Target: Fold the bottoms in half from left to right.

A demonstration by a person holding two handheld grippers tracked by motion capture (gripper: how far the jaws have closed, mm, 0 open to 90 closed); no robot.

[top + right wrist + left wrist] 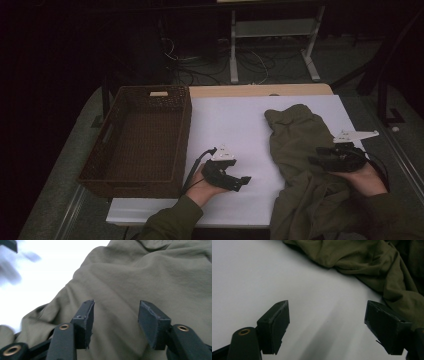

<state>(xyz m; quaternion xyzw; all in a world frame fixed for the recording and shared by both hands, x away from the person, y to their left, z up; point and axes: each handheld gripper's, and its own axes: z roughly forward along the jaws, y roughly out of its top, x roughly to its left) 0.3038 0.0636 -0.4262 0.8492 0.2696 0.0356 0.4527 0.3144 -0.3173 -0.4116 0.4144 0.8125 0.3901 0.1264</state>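
An olive-green garment (300, 160) lies crumpled on the right half of the white table (230, 125) and hangs over its front edge. My left gripper (244, 181) hovers over bare white surface left of the cloth, jaws wide open and empty; the left gripper view has the garment (372, 262) ahead of the gripper (327, 322). My right gripper (316, 156) rests over the garment's right side. Its jaws stand apart in the right gripper view (115, 315), just above the cloth (150, 277), with nothing pinched between the pads.
A dark brown woven basket (137, 140), with nothing in it, stands at the table's left edge. Beyond the table are a metal stand (272, 45) and cables on the floor. The person's olive sleeves come in at the bottom.
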